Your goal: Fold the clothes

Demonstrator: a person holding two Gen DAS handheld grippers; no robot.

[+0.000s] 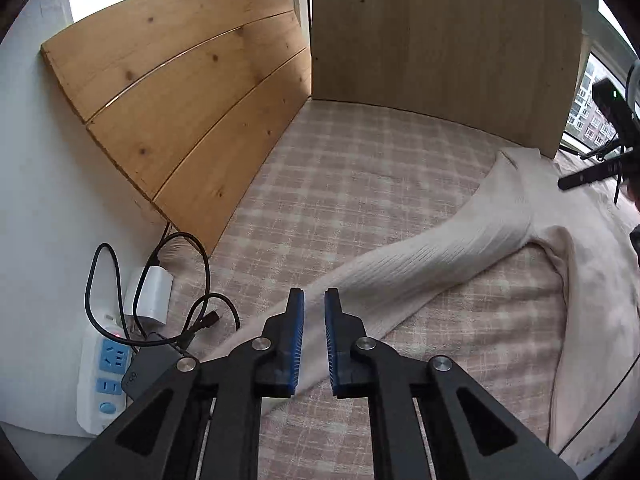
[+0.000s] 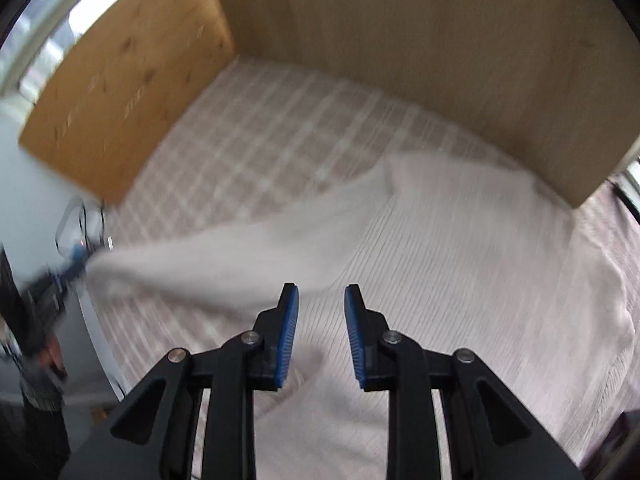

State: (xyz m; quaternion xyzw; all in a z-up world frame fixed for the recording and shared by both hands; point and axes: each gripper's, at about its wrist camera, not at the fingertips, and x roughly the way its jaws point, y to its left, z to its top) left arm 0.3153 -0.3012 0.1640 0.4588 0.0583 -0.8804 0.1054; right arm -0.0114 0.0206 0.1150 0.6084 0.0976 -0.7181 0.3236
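Left wrist: power strip (image 1: 105,372) and cables (image 1: 192,280) beside sweater sleeve (image 1: 400,272).

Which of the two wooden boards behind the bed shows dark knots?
The left board, made of separate planks with dark knots. The board to its right is plain and smooth.

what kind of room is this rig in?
Likely a bedroom at home: a bed under a pink plaid sheet, boxed in by a pine board and a paler wood panel, with a power strip alongside. A cream ribbed sweater lies spread on it.
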